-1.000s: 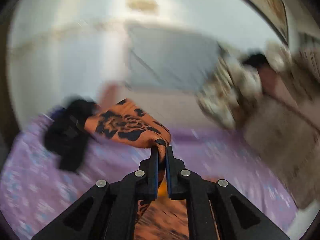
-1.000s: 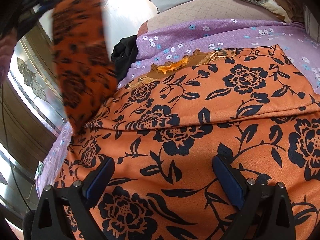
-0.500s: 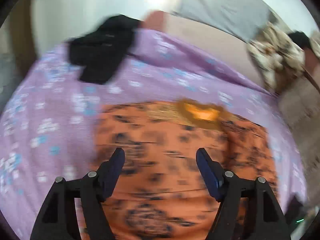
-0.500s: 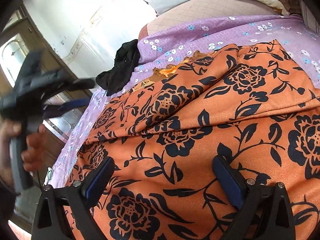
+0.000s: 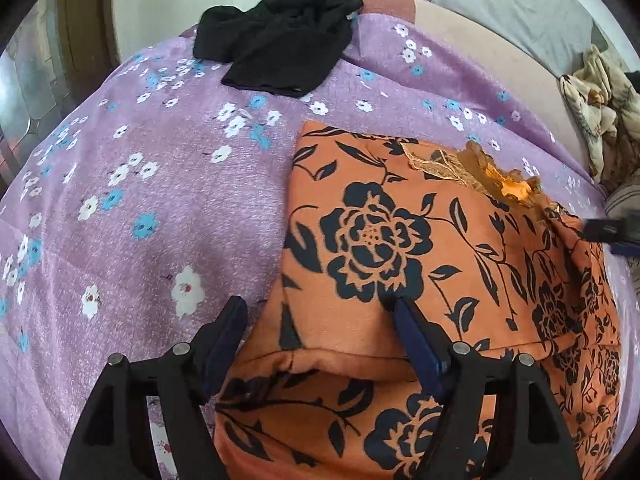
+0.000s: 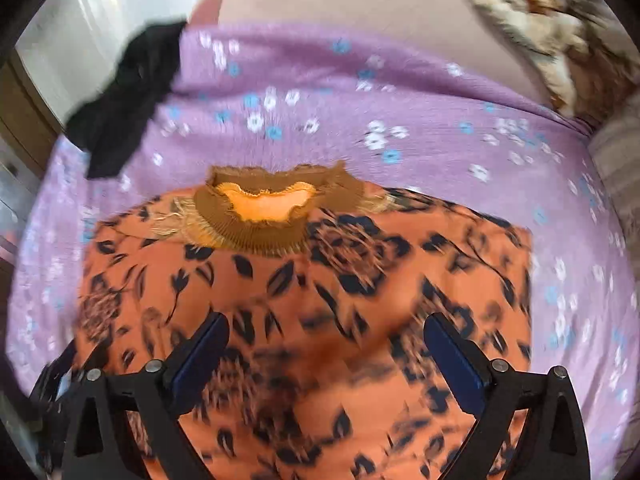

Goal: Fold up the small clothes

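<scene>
An orange garment with black flowers (image 5: 400, 264) lies on the purple flowered bedsheet (image 5: 140, 208), its left side folded inward and its brown frilled collar (image 5: 492, 178) at the far end. My left gripper (image 5: 320, 316) is open and empty, just above the garment's near left edge. My right gripper (image 6: 326, 332) is open and empty above the garment's middle (image 6: 312, 300), facing the collar (image 6: 264, 208). The right wrist view is blurred by motion. The right gripper's tip also shows at the right edge of the left wrist view (image 5: 612, 232).
A crumpled black garment (image 5: 276, 52) lies at the far left of the sheet and also shows in the right wrist view (image 6: 124, 92). A patterned beige blanket (image 5: 600, 108) is heaped at the far right. A beige mattress (image 6: 360, 20) lies beyond the sheet.
My left gripper let go of the orange sleeve it held up, and the sleeve now lies folded over the garment. Both grippers moved back over the garment; the right one swung toward the collar.
</scene>
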Demonstrator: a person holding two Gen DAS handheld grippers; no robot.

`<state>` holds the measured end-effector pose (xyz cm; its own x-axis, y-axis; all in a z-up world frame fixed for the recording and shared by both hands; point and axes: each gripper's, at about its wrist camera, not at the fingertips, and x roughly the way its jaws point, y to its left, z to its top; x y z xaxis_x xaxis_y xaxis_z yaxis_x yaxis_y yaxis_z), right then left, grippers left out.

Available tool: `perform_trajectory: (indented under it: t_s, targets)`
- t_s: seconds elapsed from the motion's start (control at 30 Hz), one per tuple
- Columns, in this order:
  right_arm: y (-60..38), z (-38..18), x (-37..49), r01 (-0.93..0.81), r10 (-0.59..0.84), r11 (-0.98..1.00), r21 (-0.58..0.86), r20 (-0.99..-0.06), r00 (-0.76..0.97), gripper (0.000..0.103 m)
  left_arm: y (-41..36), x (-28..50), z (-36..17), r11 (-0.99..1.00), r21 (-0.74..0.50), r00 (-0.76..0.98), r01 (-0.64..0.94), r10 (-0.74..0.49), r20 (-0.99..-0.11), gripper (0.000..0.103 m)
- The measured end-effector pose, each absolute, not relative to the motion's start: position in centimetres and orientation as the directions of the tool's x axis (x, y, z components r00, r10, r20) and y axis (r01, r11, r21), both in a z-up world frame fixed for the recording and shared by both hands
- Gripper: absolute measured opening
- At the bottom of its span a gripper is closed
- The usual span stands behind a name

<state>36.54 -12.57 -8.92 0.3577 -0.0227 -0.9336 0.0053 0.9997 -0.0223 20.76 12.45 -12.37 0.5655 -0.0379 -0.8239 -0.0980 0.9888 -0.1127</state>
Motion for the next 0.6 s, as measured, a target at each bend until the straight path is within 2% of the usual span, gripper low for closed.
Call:
perform_trajectory:
  t_s: [0.07, 0.13, 0.17, 0.2, 0.27, 0.37, 0.4, 0.6]
  targets:
    - [-12.3, -10.4, 37.9, 0.029, -0.062, 0.998, -0.056, -0.958, 0.281, 0.097, 12.7, 20.9, -12.5, 0.989, -0.116, 0.559, -0.096, -0.043, -0.828, 0.077]
    - [-13.6, -11.5, 37.7, 0.064, -0.161, 0.987, -0.150, -0.961, 0.226, 0.079, 13.0, 20.9, -12.5, 0.990, -0.115, 0.558, -0.079, -0.052, -0.828, 0.078]
    - [-14.8, -11.7, 37.1, 0.096, -0.159, 0.985, -0.141, -0.963, 0.218, 0.047, 13.1, 21.1, -12.7, 0.990, -0.116, 0.557, -0.078, -0.053, -0.829, 0.078]
    - [-17.0, -11.8, 35.6, 0.151, -0.114, 0.985, -0.082, -0.969, 0.219, 0.032, 13.1, 21.1, -12.6, 0.990, -0.118, 0.554, -0.082, -0.053, -0.831, 0.078]
    - [-20.1, -11.6, 32.1, 0.211, -0.034, 0.977, 0.025, -0.961, 0.274, 0.033, 13.2, 21.1, -12.7, 0.989, -0.116, 0.550, -0.091, -0.047, -0.834, 0.078]
    - [-23.5, -12.4, 26.5, 0.303, -0.005, 0.948, 0.099, -0.945, 0.326, 0.053, 12.9, 21.1, -12.7, 0.990, -0.097, 0.548, -0.101, -0.027, -0.836, 0.079]
    - [-25.0, -12.8, 24.1, 0.334, 0.048, 0.924, 0.185, -0.924, 0.379, 0.057, 12.9, 21.0, -12.7, 0.990, -0.096, 0.548, -0.104, -0.024, -0.836, 0.079]
    - [-28.9, -12.5, 20.1, 0.356, 0.177, 0.837, 0.415, -0.821, 0.543, 0.064, 12.6, 20.6, -12.9, 0.992, -0.074, 0.564, -0.101, -0.004, -0.826, 0.082]
